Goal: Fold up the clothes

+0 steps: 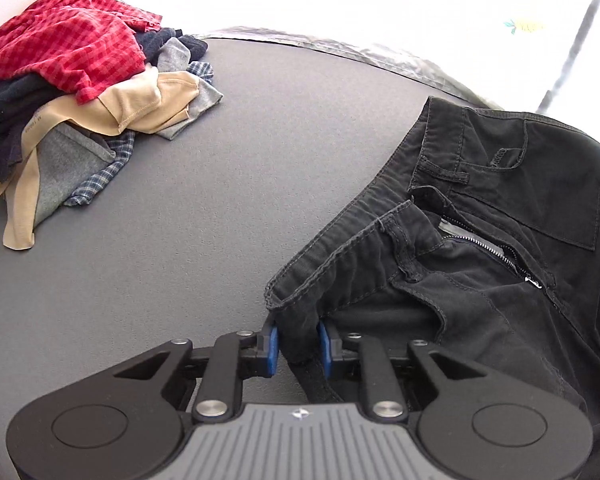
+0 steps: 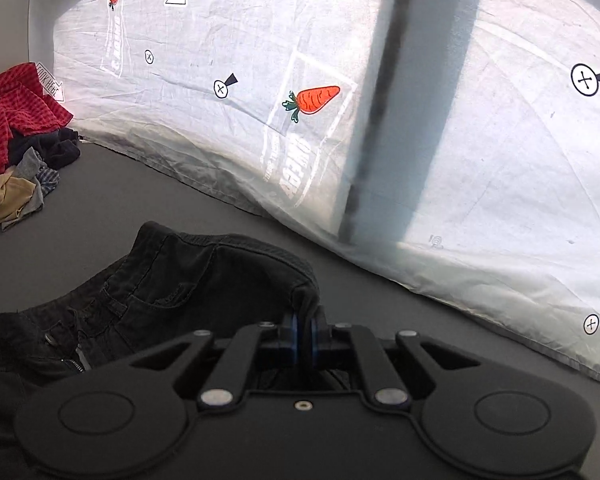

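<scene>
Hand-held gripper (image 1: 299, 345) — black trousers (image 1: 480, 240), grey table (image 1: 220, 200)

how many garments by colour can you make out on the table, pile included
Black trousers, held at the waistband by left gripper and right gripper: 1
Red checked: 1
Tan: 1
Grey: 1
Blue plaid: 1
Dark navy or black: at least 1
Total: at least 6; the pile hides the rest.
</scene>
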Available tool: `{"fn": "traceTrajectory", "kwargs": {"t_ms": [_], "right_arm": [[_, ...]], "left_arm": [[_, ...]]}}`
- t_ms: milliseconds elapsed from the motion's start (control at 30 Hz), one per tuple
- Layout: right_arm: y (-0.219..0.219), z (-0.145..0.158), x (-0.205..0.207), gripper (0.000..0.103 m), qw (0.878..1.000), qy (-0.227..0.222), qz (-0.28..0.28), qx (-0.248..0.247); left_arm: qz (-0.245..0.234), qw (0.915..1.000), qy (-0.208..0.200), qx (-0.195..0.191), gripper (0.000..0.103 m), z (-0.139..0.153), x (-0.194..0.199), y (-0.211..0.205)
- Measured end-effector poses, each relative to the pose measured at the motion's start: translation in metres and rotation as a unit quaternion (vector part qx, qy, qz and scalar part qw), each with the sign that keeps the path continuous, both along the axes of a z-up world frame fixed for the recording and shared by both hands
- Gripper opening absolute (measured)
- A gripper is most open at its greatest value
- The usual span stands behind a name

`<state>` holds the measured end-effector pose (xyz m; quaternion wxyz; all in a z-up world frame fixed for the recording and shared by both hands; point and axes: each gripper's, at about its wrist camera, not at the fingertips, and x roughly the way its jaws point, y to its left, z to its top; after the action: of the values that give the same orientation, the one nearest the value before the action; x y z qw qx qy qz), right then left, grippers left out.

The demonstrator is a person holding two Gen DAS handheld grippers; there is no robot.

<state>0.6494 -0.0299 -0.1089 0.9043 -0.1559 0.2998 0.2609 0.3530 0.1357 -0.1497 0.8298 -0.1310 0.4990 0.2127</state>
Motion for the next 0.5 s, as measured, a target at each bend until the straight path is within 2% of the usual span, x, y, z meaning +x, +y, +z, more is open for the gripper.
{"fn": "traceTrajectory", "kwargs": {"t_ms": [200,367,467,500], "right_arm": [[0.097,0.026,-0.026,0.007,0.996,-0.030,0.078,0.023],[0.183,0.041,-0.049,0.007,0.990,-0.031,0.124,0.058],[0.229,0.034,-0.064,0.008,0.989,-0.015,0.137,0.045],[0.244,0.029,-0.068,0.008,0.990,-0.006,0.139,0.037]], "left_arm": [[0.084,0.9963,-0.009,-0.012,0.022,0.020,-0.038,0.070],[0.159,0.9871,-0.008,0.015,0.022,0.037,-0.069,0.141],[0.191,0.9811,0.013,0.026,0.022,0.034,-0.079,0.175],[0.203,0.9789,0.018,0.013,0.022,0.028,-0.083,0.189]]}}
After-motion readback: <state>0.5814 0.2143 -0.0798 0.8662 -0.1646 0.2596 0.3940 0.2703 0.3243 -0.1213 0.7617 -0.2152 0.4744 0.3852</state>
